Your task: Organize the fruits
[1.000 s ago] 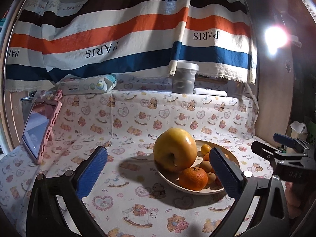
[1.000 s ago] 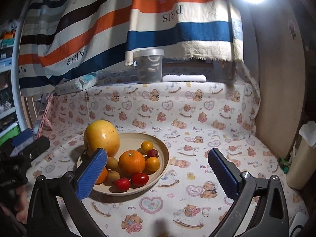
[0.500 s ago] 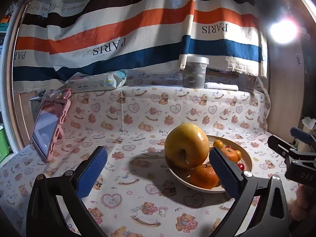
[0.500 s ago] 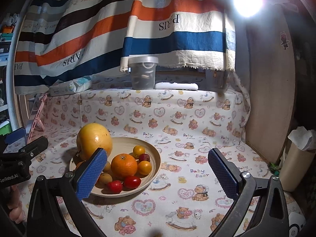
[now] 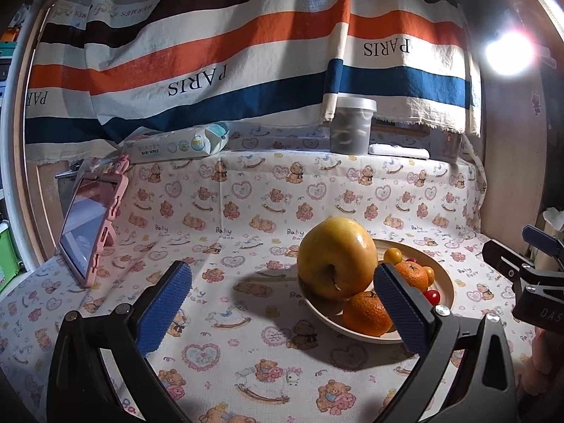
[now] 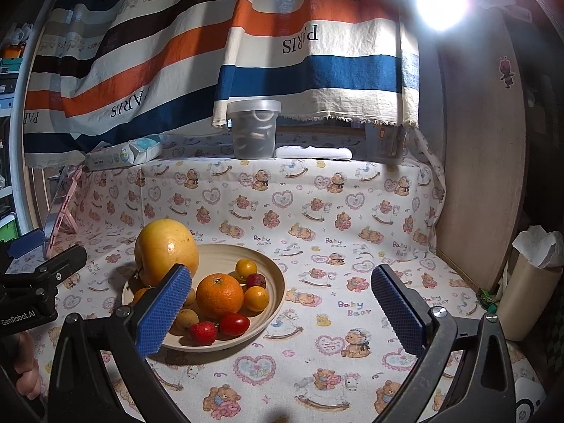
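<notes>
Left wrist view first: my left fingers [image 5: 282, 303] are spread wide with nothing between them, hovering over the near middle of the bench [image 5: 225, 356], which is covered in a teddy-bear print cloth. Just beyond the blue pad of one finger sits the beige bowl [image 5: 445, 283], toward the bench's right side. In it, nearest me, lies an orange [image 5: 365, 313]; a big yellow fruit [image 5: 335, 257] rests against the bowl's left rim behind it. Near the left edge a tablet in a pink case [image 5: 90, 227] stands propped up. Along the bench's back edge, on a raised ledge, lie a pack of baby wipes [image 5: 176, 142] and a lidded plastic tub [image 5: 350, 125].

From the right wrist, my right fingers [image 6: 280, 310] are equally wide apart and empty. There the bowl [image 6: 273, 275] shows a strawberry [image 6: 202, 331] and a red tomato [image 6: 234, 324] at its near rim.
</notes>
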